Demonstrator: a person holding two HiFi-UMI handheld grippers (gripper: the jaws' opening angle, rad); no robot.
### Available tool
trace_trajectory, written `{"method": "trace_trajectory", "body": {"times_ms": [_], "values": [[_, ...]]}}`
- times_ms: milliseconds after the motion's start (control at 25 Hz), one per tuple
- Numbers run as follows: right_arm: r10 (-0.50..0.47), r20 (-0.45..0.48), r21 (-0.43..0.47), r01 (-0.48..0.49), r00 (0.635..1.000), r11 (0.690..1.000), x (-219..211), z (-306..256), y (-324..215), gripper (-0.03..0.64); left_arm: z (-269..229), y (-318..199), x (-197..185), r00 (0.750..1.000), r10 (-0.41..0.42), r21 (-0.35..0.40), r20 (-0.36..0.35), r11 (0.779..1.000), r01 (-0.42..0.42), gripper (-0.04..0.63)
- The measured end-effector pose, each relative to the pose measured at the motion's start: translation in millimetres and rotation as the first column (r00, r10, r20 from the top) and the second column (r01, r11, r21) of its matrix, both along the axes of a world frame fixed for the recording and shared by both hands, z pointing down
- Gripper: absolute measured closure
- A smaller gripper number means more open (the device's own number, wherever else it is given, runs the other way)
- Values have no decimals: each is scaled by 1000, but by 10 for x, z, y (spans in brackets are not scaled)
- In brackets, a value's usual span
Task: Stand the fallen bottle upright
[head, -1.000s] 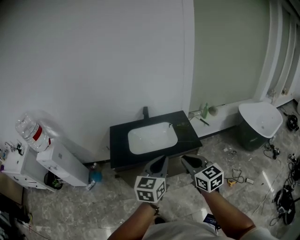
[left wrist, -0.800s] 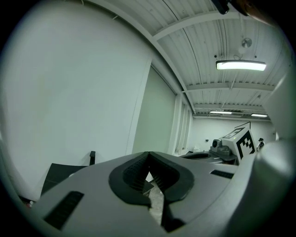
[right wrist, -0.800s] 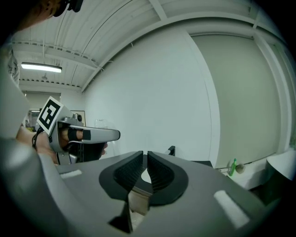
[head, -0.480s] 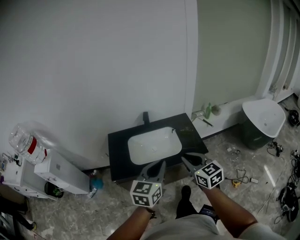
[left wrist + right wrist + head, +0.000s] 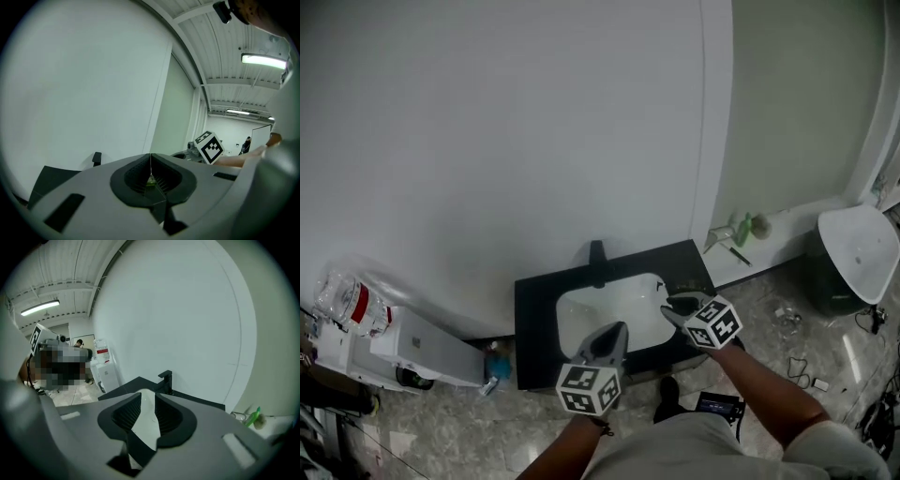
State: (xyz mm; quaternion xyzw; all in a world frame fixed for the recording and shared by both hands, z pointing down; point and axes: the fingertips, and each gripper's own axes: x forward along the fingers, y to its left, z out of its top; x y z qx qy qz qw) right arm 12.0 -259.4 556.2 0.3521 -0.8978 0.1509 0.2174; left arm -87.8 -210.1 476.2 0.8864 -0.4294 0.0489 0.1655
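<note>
A black counter (image 5: pixel 534 300) with a white sink (image 5: pixel 609 305) and a black faucet (image 5: pixel 598 253) stands against the wall. My left gripper (image 5: pixel 614 328) hovers over the sink's front rim, jaws shut together with nothing in them (image 5: pixel 150 157). A green speck shows through their slit. My right gripper (image 5: pixel 670 302) is over the sink's right rim; its jaws are opening, and only the white basin shows between them (image 5: pixel 143 397). A small dark thing (image 5: pixel 660 284) lies on the counter just ahead of it, too small to identify. A green bottle (image 5: pixel 741 228) (image 5: pixel 253 417) sits on the white ledge to the right.
A water dispenser (image 5: pixel 403 342) with a clear jug (image 5: pixel 347 300) stands at the left, and a blue bottle (image 5: pixel 494 361) is on the floor beside the counter. A white bin (image 5: pixel 858 253) and cables lie on the floor at the right. The wall is close behind the counter.
Both grippers have moved forward from in front of the counter to over the sink. The right one went farther, to the sink's right rim. The whole view has closed in on the counter.
</note>
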Motion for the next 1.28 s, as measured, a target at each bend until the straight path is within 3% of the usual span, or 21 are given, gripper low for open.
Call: {"method": "trace_trajectory", "body": {"times_ms": [160, 320, 480, 640, 720, 840, 1280], "values": [[-102, -103, -107, 91, 989, 990, 286, 414, -773, 500, 89, -677, 280, 997, -56, -50, -46, 997, 53, 588], [-240, -173, -244, 195, 955, 950, 366, 853, -1327, 480, 209, -1085, 363, 994, -104, -83, -13, 991, 103, 586], [-409, -218, -411, 297, 886, 862, 346, 1336, -1633, 471, 383, -1359, 304, 988, -154, -118, 23, 981, 155, 586], [-561, -222, -579, 356, 797, 734, 324, 1827, -1789, 469, 524, -1579, 217, 981, -192, -138, 40, 971, 196, 586], [-618, -247, -635, 358, 746, 685, 351, 2055, -1846, 466, 589, -1657, 212, 980, -194, -153, 48, 968, 199, 586], [-662, -307, -664, 345, 684, 664, 375, 2328, -1999, 465, 669, -1765, 203, 981, -188, -176, 54, 965, 195, 586], [-716, -310, -752, 300, 625, 587, 401, 3061, -2067, 465, 881, -1994, 96, 978, -195, -218, 70, 954, 205, 586]]}}
